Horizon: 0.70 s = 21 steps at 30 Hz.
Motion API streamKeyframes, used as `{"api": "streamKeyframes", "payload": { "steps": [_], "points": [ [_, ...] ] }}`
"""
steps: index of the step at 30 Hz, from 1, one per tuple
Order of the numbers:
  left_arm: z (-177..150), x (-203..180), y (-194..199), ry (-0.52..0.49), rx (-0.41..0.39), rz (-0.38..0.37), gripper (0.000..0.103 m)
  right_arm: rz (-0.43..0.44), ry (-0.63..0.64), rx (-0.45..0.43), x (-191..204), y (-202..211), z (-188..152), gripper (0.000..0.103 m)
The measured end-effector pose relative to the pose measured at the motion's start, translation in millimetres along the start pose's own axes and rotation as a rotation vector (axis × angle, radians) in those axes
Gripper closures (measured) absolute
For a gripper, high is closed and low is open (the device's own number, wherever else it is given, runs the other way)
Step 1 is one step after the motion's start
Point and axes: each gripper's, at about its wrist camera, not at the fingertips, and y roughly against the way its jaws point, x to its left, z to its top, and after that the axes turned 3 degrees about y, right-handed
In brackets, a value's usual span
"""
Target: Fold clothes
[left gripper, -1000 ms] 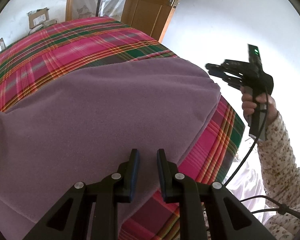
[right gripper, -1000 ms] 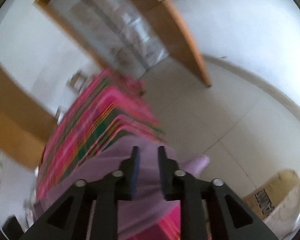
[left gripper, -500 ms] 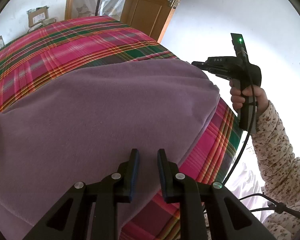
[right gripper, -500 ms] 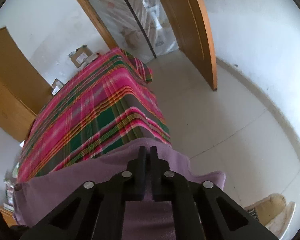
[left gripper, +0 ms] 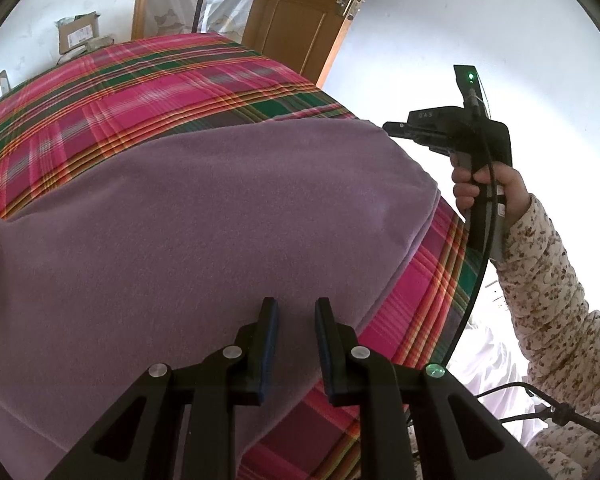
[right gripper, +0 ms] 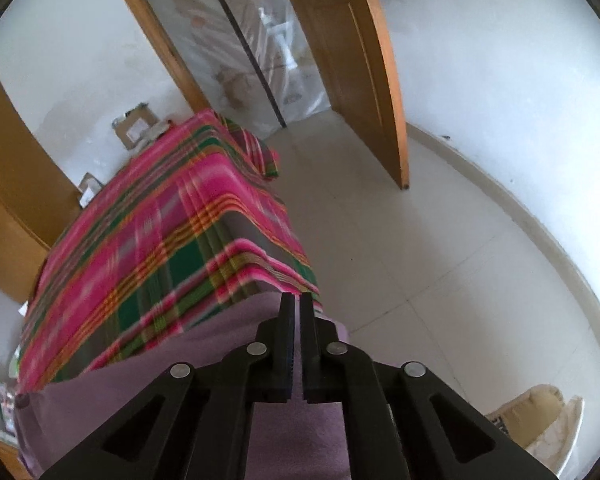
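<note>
A purple cloth [left gripper: 204, 216] covers the plaid bed [left gripper: 120, 80]; an open door [right gripper: 364, 60] stands beyond; the left gripper [left gripper: 296, 308] hovers part-open and empty above the cloth; the right gripper [right gripper: 296, 308], nearly closed, holds nothing visible at the cloth's corner.

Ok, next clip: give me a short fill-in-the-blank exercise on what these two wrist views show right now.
1. The soft purple fleece garment lies spread on a pink and green ____ cloth.
2. The right gripper has its jaws ____.
3. The left gripper hangs over the garment with its jaws ____.
4. Behind the bed stands a brown ____ door.

Missing words: plaid; shut; apart; wooden
</note>
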Motion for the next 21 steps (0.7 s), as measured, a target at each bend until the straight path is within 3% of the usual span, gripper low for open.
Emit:
{"api": "streamKeyframes", "payload": {
  "steps": [12, 17, 21],
  "points": [
    [-8, 3, 9, 0.01, -0.004, 0.002, 0.084, 0.037, -0.057, -0.01, -14, 38, -30, 0.081],
    [-22, 19, 24, 0.057, -0.027, 0.023, 0.084, 0.072, 0.146, -0.06, 33, 57, -56, 0.072],
    [-33, 43, 46, 0.123, -0.068, 0.068, 0.084, 0.06, 0.272, -0.05, 64, 55, -81, 0.072]
  ]
}}
